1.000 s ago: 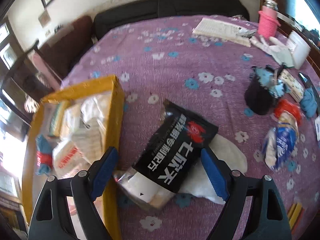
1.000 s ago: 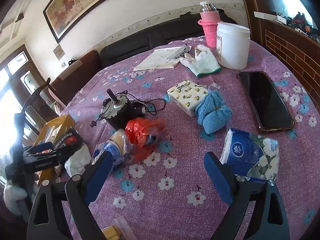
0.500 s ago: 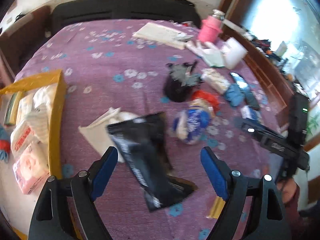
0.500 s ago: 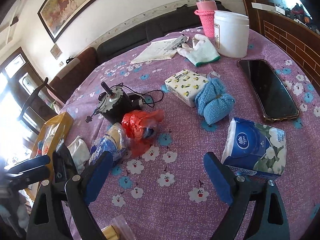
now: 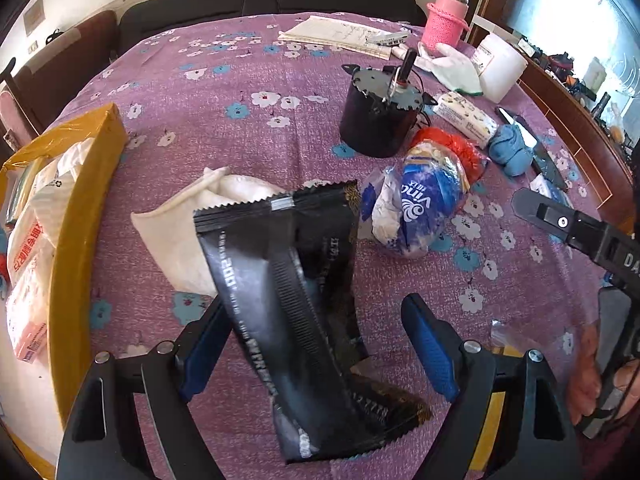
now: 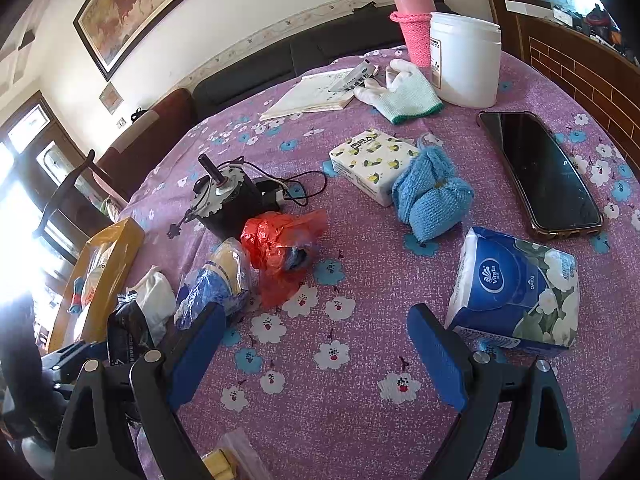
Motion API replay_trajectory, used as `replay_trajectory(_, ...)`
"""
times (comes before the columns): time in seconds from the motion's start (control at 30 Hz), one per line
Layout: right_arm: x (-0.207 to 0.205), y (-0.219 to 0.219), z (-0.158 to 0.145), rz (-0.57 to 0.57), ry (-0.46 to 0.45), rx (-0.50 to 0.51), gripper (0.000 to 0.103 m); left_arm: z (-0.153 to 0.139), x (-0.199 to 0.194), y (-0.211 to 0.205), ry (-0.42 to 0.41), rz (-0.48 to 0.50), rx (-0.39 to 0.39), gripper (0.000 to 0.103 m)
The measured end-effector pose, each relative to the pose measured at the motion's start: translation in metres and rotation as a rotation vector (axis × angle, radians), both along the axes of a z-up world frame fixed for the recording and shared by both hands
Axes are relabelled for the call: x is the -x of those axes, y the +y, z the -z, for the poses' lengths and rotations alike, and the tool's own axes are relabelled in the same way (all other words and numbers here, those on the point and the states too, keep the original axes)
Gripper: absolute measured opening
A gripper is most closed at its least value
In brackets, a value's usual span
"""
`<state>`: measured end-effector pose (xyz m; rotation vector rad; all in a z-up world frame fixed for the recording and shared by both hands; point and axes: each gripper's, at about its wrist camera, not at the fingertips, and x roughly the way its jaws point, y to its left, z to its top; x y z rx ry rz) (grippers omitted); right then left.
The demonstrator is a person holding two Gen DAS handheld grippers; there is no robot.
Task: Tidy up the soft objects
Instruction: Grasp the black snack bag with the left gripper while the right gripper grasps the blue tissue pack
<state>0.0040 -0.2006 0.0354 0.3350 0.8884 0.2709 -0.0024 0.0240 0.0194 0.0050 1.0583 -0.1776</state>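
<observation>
Reading "Vinda" and "OPEN", blue tissue pack [image 6: 516, 292].

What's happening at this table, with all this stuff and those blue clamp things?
A person holds a clamp tool in each hand, sorting soft things into a yellow box. The left gripper stands open over a black packet lying on the purple tablecloth. The right gripper hangs open over bare cloth, beside a blue tissue pack.

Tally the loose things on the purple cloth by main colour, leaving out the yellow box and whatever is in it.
Blue: 3 - tissue pack, knitted bundle, crumpled wrapper
Black: 3 - pouch, motor, phone
White: 4 - cloth bag, glove, jar, papers
Red: 1 - plastic bag
Pink: 1 - flask
Total: 12
</observation>
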Motion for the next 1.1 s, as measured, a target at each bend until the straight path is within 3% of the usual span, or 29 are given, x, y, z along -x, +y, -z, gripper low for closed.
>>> replay_trajectory(0.13, -0.002, 0.0, 0.0, -0.002, 0.0, 0.006, 0.094, 0.008, 0.0, -0.008, -0.038, -0.005, -0.038, 0.094)
replay_trajectory(0.23, -0.002, 0.001, 0.001, 0.0, 0.0, 0.012, 0.094, 0.011, 0.005, -0.015, -0.077, 0.002, -0.083, 0.096)
replay_trajectory(0.3, -0.003, 0.001, 0.002, 0.004, 0.002, 0.019, 0.094, 0.012, 0.008, -0.014, -0.082, -0.003, -0.072, 0.094)
replay_trajectory(0.37, -0.003, 0.001, 0.002, 0.008, 0.001, 0.026, 0.094, 0.007, 0.012, -0.011, -0.099, -0.015, -0.071, 0.072)
replay_trajectory(0.4, -0.003, 0.0, 0.002, 0.01, -0.002, 0.031, 0.094, 0.005, 0.014, -0.009, -0.107, -0.014, -0.068, 0.05)
replay_trajectory(0.43, -0.003, 0.0, 0.002, 0.012, -0.004, 0.035, 0.094, 0.002, 0.016, -0.005, -0.099, -0.011, -0.044, 0.047)
replay_trajectory(0.73, -0.002, -0.006, 0.001, 0.042, -0.04, 0.066, 0.094, -0.033, 0.06, 0.042, -0.188, -0.065, 0.171, 0.047)
replay_trajectory(0.87, 0.02, -0.038, -0.026, 0.186, -0.181, 0.05, 0.094, -0.051, 0.084, 0.065, -0.221, -0.089, 0.218, 0.047)
replay_trajectory(0.93, 0.03, -0.06, -0.035, 0.26, -0.207, 0.023, 0.095, -0.058, 0.093, 0.081, -0.234, -0.104, 0.229, 0.047)
replay_trajectory(1.1, 0.029, -0.097, -0.04, 0.334, -0.118, 0.155, 0.095, -0.055, 0.103, 0.115, -0.231, -0.158, 0.281, 0.047)
